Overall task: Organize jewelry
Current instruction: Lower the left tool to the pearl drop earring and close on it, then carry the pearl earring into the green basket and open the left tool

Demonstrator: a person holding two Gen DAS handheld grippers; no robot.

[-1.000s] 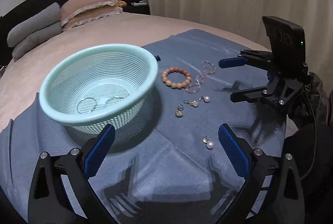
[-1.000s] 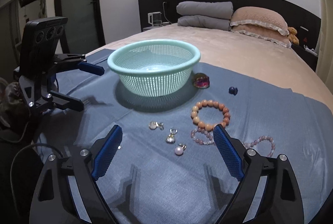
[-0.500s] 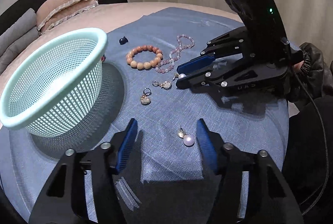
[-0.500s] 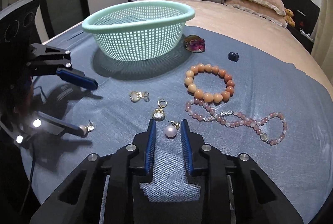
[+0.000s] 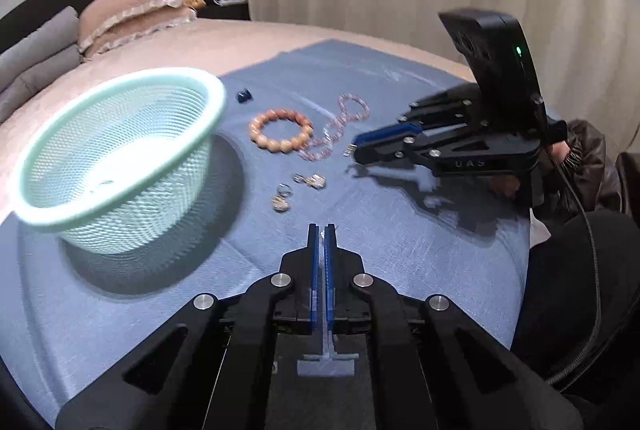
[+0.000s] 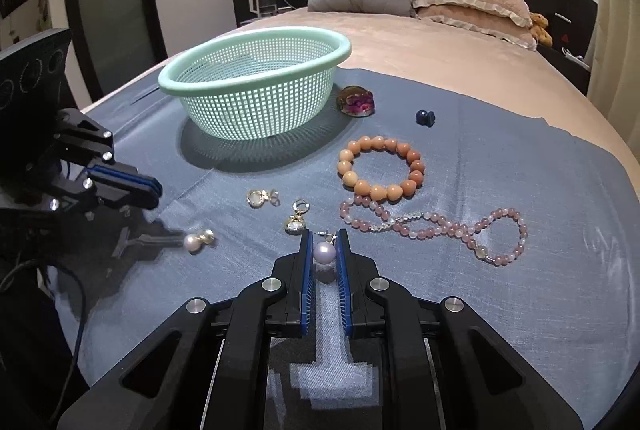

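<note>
The basket (image 5: 116, 154) is motion-blurred in the left view; its contents are unreadable. The left fingers (image 5: 313, 242) hide whatever they pinch.

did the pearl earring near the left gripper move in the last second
Cannot tell. In the right wrist view that pearl earring lies on the blue cloth, left of the gold charms, beyond the closed left gripper; the camera moved throughout.

We read just one marking: the pale letters "UAS" on the black side plate of the right gripper (image 5: 352, 150), seen from the left wrist camera. We find no other legible text, number or brand on the mint basket (image 6: 256, 86), the jewelry or the blue cloth (image 6: 520, 290)
</note>
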